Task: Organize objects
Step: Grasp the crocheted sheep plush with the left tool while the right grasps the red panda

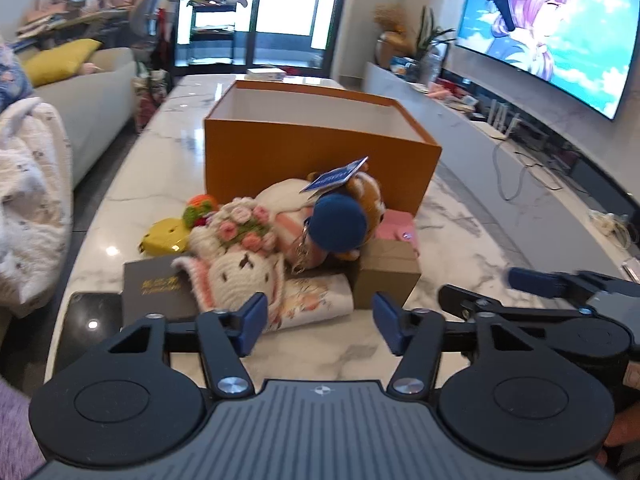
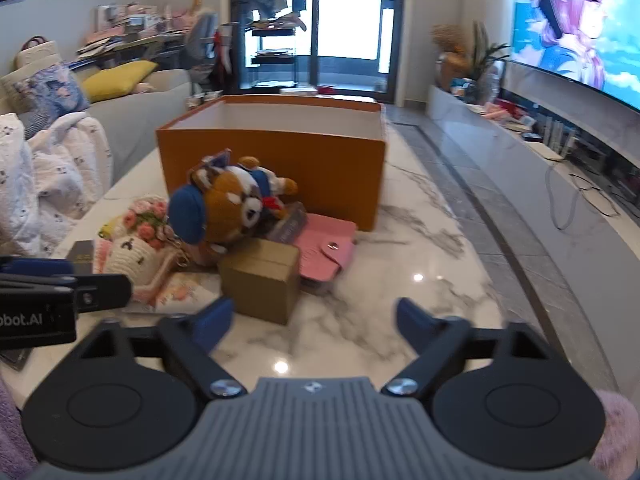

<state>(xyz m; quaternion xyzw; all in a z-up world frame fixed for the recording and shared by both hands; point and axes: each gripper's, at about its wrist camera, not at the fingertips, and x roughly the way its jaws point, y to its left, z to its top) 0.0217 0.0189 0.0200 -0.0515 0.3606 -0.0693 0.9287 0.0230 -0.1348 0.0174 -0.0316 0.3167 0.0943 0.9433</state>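
Note:
An open orange box (image 1: 312,148) (image 2: 272,160) stands on the marble table (image 1: 460,240). In front of it lies a pile: a brown plush with a blue hat (image 1: 340,224) (image 2: 228,208), a knitted white bunny with flowers (image 1: 240,264) (image 2: 132,248), a small tan box (image 1: 386,274) (image 2: 260,280), a pink card wallet (image 2: 324,254), a dark booklet (image 1: 154,288) and a yellow item (image 1: 164,236). My left gripper (image 1: 320,328) is open just before the pile. My right gripper (image 2: 314,322) is open beside the tan box. Both are empty.
A grey sofa with a white blanket (image 1: 32,208) and a yellow cushion (image 2: 120,78) runs along the left. A TV (image 1: 560,28) and a low console with cables (image 2: 560,152) run along the right. Glass doors (image 2: 316,24) stand at the back.

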